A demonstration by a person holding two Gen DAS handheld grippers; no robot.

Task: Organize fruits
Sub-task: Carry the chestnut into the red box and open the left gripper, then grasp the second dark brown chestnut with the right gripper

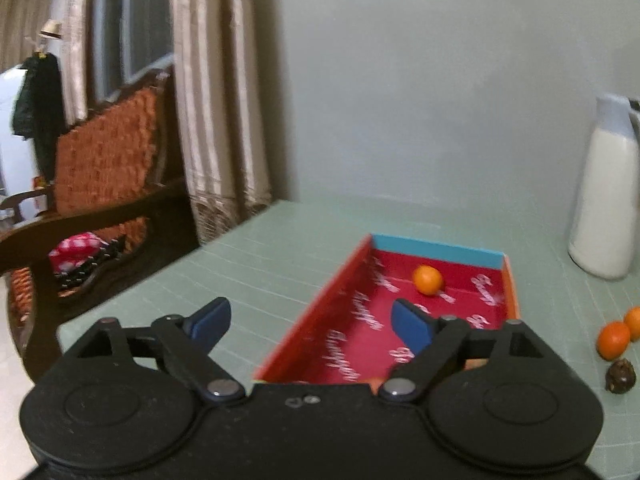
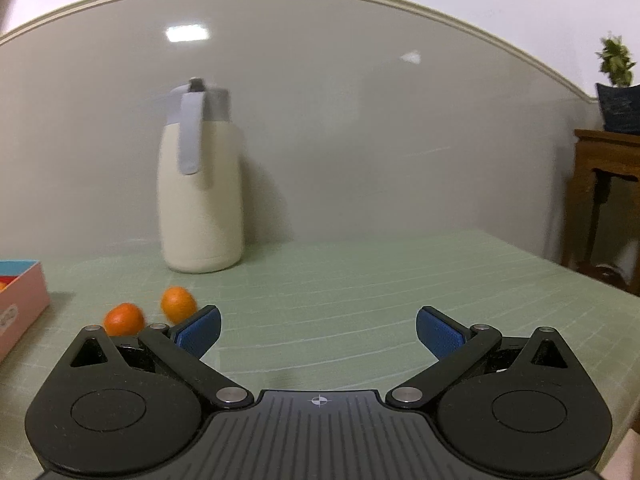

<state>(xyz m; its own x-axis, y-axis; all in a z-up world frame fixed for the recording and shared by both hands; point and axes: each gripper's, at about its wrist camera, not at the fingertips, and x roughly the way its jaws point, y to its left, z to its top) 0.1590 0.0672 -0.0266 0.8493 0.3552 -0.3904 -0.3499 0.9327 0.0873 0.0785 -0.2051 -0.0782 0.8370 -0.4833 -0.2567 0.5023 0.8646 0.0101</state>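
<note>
Sitting inside the red box (image 1: 400,320), near its far blue wall, is one small orange fruit (image 1: 428,279). The box is long, and its long way runs from near to far on the green table (image 1: 260,264). The left gripper (image 1: 312,322) hangs over the near end of the box. Its two blue pads are wide apart and nothing is between them. One more bit of orange peeks out at the near edge of the box, partly hidden by the gripper, so I cannot tell what it is.

Two more orange fruits (image 2: 124,319) lie on the table to the right of the box, close together. A dark brown round thing (image 1: 620,376) lies just near them; it may be a fruit too, but it is too blurry to say. A tall white jug (image 2: 200,200) stands far back by the wall.

The right gripper (image 2: 318,332) also has its blue pads wide apart and holds nothing. The two loose fruits lie to its left, just beside its left pad (image 2: 200,330). They are a little to the far side of that pad.

I think the job is only partly done, since fruits are still outside the box. The right gripper looks nearest to them. To get one, it would need to swing left so a fruit sits between its pads. The fruits are round, so they may roll when touched.
</note>
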